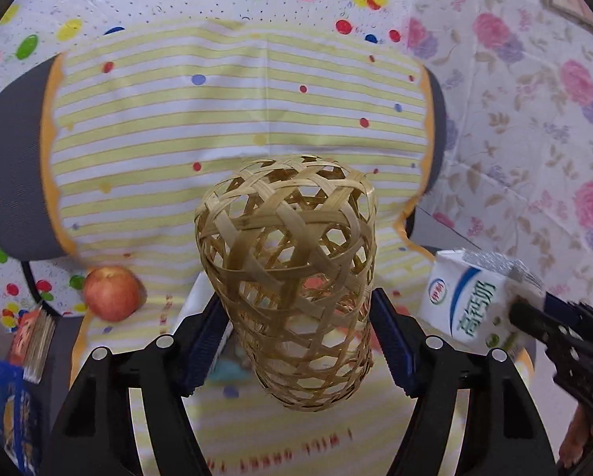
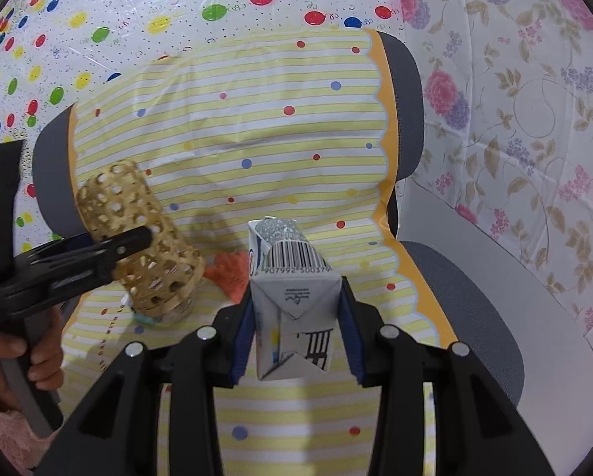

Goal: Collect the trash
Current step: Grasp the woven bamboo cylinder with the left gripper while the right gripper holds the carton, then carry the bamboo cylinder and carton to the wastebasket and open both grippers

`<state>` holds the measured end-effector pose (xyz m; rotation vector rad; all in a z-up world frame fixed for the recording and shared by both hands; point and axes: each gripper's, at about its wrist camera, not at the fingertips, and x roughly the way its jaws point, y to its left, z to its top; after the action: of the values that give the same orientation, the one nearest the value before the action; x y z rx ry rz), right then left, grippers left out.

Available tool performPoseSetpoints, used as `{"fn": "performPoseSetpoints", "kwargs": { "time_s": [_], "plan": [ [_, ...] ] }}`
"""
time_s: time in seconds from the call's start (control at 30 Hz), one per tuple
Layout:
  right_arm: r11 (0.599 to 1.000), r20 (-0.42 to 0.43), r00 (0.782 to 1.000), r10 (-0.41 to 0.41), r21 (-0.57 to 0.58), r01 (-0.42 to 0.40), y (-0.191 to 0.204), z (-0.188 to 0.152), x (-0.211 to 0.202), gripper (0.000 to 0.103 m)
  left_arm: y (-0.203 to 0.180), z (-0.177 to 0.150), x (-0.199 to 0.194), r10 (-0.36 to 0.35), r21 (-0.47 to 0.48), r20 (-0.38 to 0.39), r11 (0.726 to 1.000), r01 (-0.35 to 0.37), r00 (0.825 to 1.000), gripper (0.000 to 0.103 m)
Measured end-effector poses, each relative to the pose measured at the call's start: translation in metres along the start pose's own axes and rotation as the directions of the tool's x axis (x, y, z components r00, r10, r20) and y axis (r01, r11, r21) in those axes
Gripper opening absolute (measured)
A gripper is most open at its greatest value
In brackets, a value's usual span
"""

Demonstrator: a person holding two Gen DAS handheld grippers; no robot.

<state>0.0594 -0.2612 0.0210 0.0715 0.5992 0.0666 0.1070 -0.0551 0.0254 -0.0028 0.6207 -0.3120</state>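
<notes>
My left gripper (image 1: 296,341) is shut on a woven bamboo basket (image 1: 288,261), a tall open-weave cylinder held above the striped chair seat; the basket also shows at the left of the right wrist view (image 2: 137,238), tilted, with the left gripper's finger across it. My right gripper (image 2: 296,337) is shut on a white milk carton (image 2: 292,297) with a barcode and foil top. The same carton (image 1: 467,297) shows at the right edge of the left wrist view, beside the basket.
A chair (image 2: 474,317) draped in a yellow-striped cloth (image 1: 237,119) fills both views. A red apple (image 1: 112,293) lies on the seat at left. Something orange (image 2: 229,269) and something teal (image 1: 227,371) lie under the basket. Books (image 1: 34,341) stand lower left.
</notes>
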Motion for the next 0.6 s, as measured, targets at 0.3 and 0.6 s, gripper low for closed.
{"fn": "performPoseSetpoints", "kwargs": {
  "time_s": [0.3, 0.6],
  "plan": [
    [0.999, -0.028, 0.999, 0.025, 0.037, -0.024, 0.009, -0.045, -0.049, 0.038, -0.012, -0.06, -0.062, -0.025, -0.01, 0.012, 1.0, 0.025, 1.0, 0.071],
    [0.998, -0.056, 0.998, 0.01, 0.061, -0.007, 0.007, -0.082, -0.088, 0.038, -0.035, -0.093, -0.106, -0.061, 0.03, 0.042, 0.998, 0.06, 0.997, 0.072]
  ]
}}
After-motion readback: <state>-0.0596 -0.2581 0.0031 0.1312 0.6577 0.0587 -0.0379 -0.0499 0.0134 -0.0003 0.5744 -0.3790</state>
